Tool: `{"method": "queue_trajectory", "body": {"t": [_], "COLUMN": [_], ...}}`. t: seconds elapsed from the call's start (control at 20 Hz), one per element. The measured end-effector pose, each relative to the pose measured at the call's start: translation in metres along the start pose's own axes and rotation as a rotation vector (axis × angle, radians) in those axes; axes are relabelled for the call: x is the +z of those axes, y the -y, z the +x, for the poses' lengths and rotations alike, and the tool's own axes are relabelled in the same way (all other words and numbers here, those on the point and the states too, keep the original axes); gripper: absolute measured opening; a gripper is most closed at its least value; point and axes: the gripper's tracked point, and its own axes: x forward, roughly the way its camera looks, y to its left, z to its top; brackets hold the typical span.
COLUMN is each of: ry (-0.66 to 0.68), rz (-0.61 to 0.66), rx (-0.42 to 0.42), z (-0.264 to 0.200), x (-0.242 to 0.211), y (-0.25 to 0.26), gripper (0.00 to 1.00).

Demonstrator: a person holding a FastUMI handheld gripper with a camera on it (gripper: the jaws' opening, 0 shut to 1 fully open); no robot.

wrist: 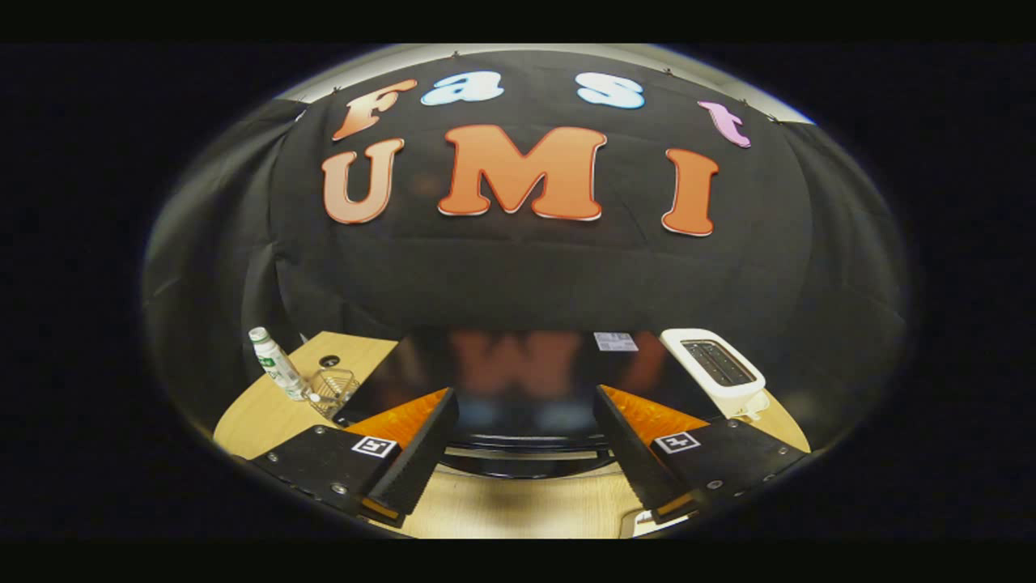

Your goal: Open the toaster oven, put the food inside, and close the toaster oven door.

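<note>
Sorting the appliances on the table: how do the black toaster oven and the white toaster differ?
The toaster oven is black, wide and glossy, just ahead of the open hand-held gripper; the toaster is white, smaller, and beside it. The toaster has top slots; the toaster oven's top is flat. Both stand on the wooden table.

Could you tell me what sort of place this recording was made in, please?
Probably a staged kitchen booth: a wooden table against a black cloth wall holds a black toaster oven, a white toaster and a bottle. The open gripper holds nothing.
</note>
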Motion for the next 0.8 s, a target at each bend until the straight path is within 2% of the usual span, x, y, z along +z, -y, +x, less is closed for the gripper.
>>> {"method": "queue_trajectory", "body": {"t": [0.15, 0.4, 0.7, 0.8], "ry": [-0.052, -0.05, -0.08, -0.088], "rz": [-0.002, 0.046, 0.025, -0.016], "rx": [0.001, 0.035, 0.073, 0.052], "z": [0.011, 0.01, -0.006, -0.012], "x": [-0.019, -0.019, -0.027, -0.028], "y": [-0.003, -0.014, -0.029, -0.028], "gripper": [1.0, 0.99, 0.99, 0.99]}}
